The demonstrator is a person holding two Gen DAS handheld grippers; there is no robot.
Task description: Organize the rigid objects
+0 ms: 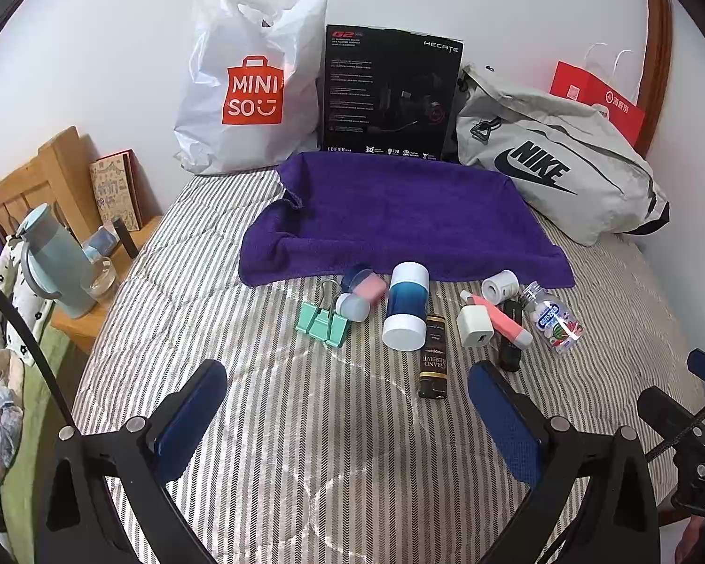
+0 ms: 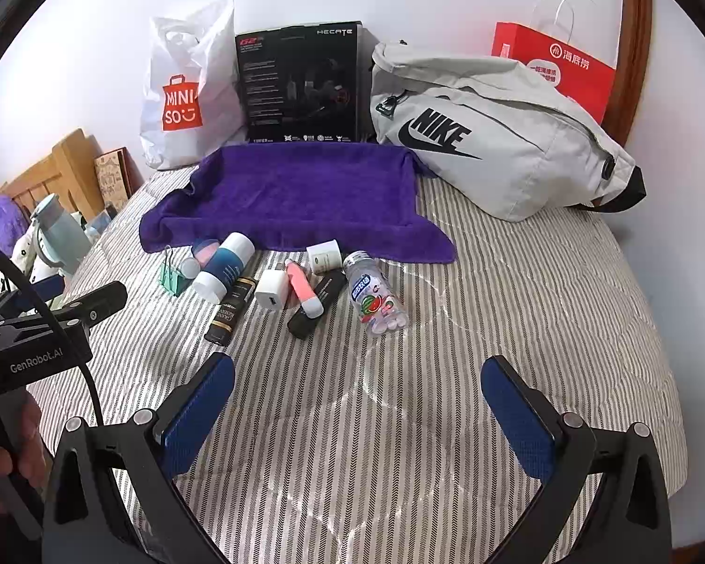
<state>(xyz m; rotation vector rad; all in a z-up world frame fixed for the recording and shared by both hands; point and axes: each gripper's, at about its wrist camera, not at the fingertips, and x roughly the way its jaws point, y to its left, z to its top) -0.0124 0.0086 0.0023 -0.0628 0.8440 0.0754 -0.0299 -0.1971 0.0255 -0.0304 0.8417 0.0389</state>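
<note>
Both grippers spread wide, holding nothing: left gripper [image 1: 348, 404], right gripper [image 2: 357, 399], over the striped quilt [image 2: 517, 329]; clutter sits just ahead, at the purple towel [image 1: 399, 216] front edge.
Risk: blue-white tube [image 1: 405, 305] and candy bottle [image 2: 376, 303] lie on their sides, long axes roughly toward camera. Soft quilt, tight packing against brown stick [image 1: 433, 357], charger [image 1: 474, 326]; a nudge likely rolls them or drags neighbours.
</note>
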